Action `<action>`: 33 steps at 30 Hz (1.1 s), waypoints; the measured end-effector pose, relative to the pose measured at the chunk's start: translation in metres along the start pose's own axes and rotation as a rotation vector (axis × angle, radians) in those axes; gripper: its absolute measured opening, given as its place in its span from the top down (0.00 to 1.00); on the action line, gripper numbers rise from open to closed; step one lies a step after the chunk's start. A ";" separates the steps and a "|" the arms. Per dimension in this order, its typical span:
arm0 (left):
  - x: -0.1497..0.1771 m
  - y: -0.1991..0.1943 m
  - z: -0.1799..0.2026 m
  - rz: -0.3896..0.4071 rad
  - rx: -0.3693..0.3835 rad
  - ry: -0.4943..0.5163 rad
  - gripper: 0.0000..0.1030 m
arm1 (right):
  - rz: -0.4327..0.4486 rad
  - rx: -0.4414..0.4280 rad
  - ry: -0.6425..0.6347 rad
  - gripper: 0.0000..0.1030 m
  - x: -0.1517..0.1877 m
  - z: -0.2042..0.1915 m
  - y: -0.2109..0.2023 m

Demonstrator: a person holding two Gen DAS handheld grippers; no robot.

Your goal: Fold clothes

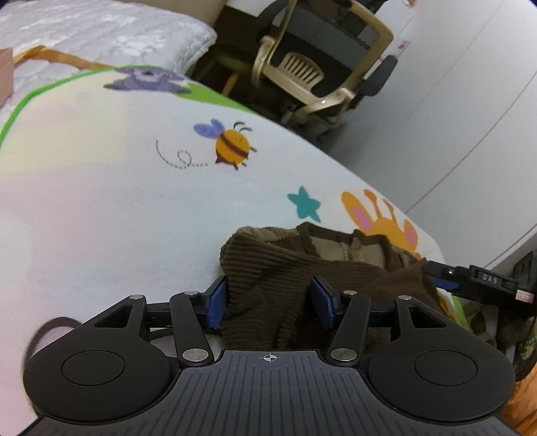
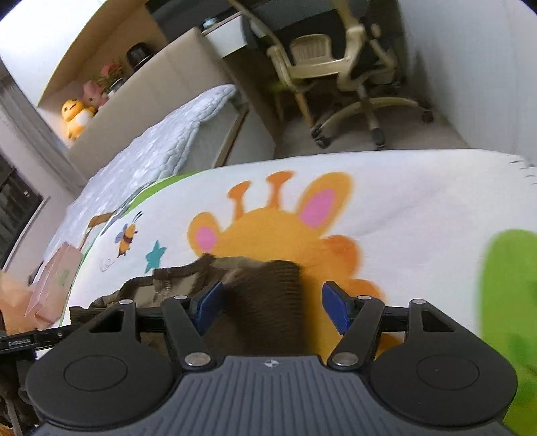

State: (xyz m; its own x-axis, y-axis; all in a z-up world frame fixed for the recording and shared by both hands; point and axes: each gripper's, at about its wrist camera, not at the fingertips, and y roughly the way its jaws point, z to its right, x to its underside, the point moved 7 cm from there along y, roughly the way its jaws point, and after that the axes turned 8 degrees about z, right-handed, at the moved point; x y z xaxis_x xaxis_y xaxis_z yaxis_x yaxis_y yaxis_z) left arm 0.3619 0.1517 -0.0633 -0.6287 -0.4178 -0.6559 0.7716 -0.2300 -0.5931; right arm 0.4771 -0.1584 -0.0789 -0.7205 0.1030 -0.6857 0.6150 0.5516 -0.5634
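Note:
A brown ribbed knit garment (image 1: 285, 268) lies bunched on a white cartoon-print blanket (image 1: 117, 201). Its tan inner collar faces up. My left gripper (image 1: 271, 300) is open, its blue pads on either side of a fold of the garment near one shoulder. The right gripper's finger (image 1: 470, 281) shows at the garment's right edge in the left wrist view. In the right wrist view the garment (image 2: 265, 295) lies over an orange giraffe print (image 2: 268, 228). My right gripper (image 2: 272, 307) is open, with a brown fold between its blue pads.
The blanket covers a bed beside a grey quilted cover (image 1: 110, 30). A beige office chair (image 2: 339, 63) stands on the floor beyond the bed. A pink paper bag (image 2: 53, 281) lies at the left. Plush toys (image 2: 79, 114) sit on a headboard shelf.

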 end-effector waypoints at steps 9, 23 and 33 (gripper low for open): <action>-0.002 0.011 0.017 0.079 0.021 0.079 0.85 | 0.003 0.015 -0.179 0.81 0.009 -0.043 0.003; 0.087 -0.176 0.087 0.182 0.202 0.363 0.84 | 0.169 -0.076 -0.332 0.83 0.099 -0.070 -0.217; 0.185 -0.229 0.075 0.008 0.271 0.418 0.32 | 0.093 0.029 -0.453 0.37 0.193 -0.036 -0.274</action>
State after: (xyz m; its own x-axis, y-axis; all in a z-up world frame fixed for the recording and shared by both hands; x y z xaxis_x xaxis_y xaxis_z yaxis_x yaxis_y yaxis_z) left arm 0.0766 0.0610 -0.0137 -0.5647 -0.0449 -0.8241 0.7394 -0.4711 -0.4810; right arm 0.1581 -0.2600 -0.0403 -0.4534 -0.2242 -0.8626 0.6840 0.5329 -0.4981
